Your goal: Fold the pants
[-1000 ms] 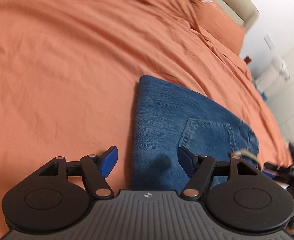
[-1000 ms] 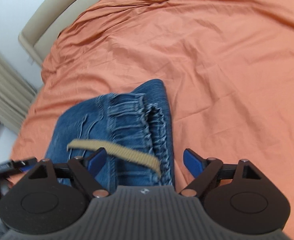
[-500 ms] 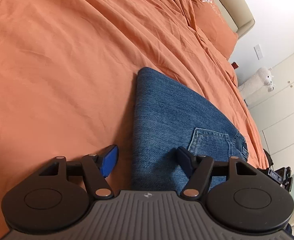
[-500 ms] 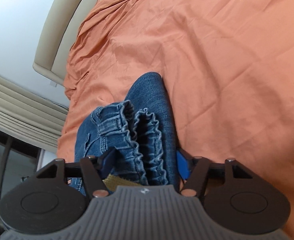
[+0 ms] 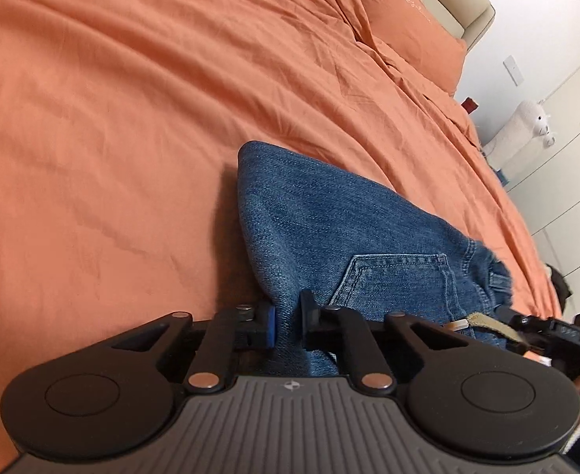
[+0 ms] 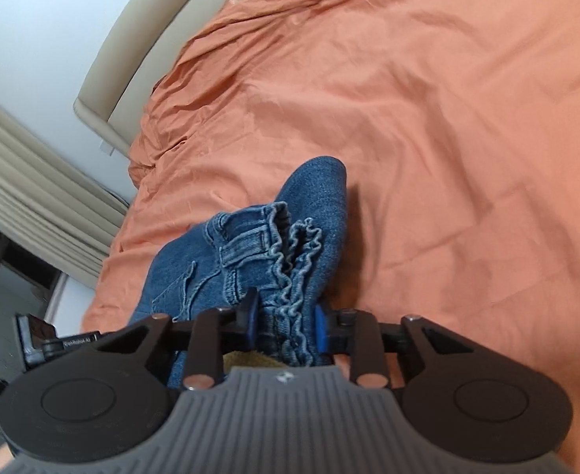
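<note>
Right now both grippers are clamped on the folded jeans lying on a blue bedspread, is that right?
Not quite: the bedspread is orange, not blue, as the left wrist view shows. Both the left gripper and right gripper are indeed clamped on the folded jeans.

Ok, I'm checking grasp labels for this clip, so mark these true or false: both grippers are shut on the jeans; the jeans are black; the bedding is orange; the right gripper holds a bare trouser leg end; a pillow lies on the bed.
1. Both the left gripper and the right gripper are shut on the jeans. True.
2. The jeans are black. False: blue denim.
3. The bedding is orange. True.
4. The right gripper holds a bare leg end. False: it clamps the gathered waistband.
5. A pillow lies on the bed. True.
</note>
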